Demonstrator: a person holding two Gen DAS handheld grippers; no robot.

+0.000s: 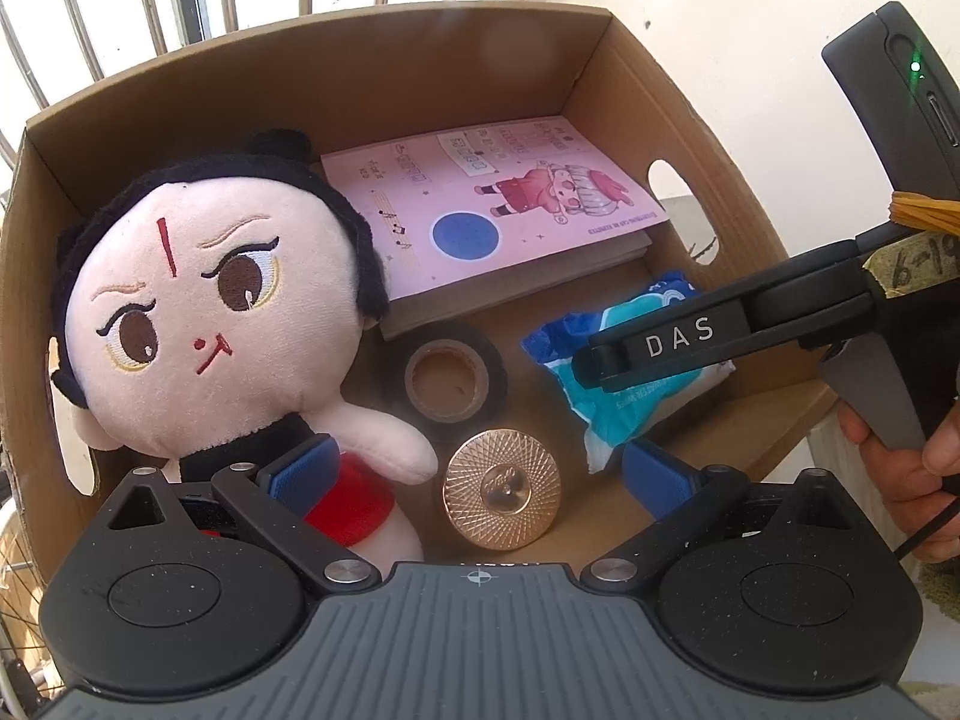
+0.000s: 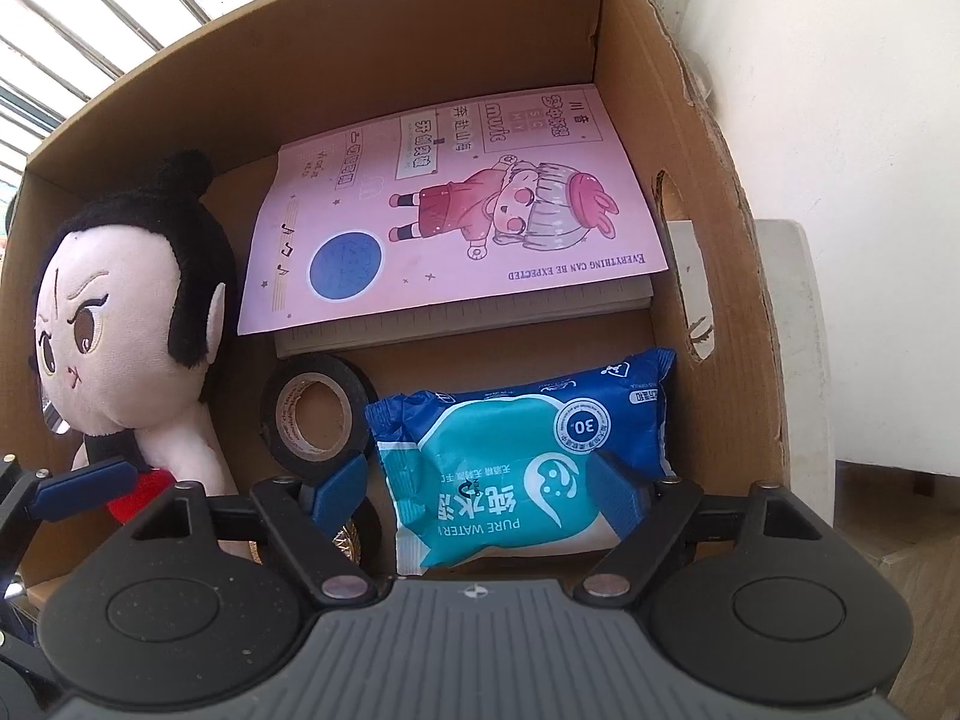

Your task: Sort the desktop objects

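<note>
in the right wrist view the right tool (image 2: 483, 483) stands wide, its blue pads either side of the near end of the wipes packet (image 2: 522, 474); whether a pad touches the wrapper cannot be told. in the left wrist view the left tool (image 1: 477, 468) is also wide and grips nothing, hanging over the gold disc (image 1: 501, 489), with its left pad in front of the doll (image 1: 228, 324).

everything lies in an open cardboard box (image 1: 360, 69) with an oval handle hole in its right wall. window bars fill the upper left of the frame and a pale wall the upper right.

the wipes packet lies at the lower right of the box floor, beside the black tape roll (image 2: 318, 411), with the pink notebook (image 2: 447, 210) behind both. a hand (image 1: 906, 462) shows at the right edge.
</note>
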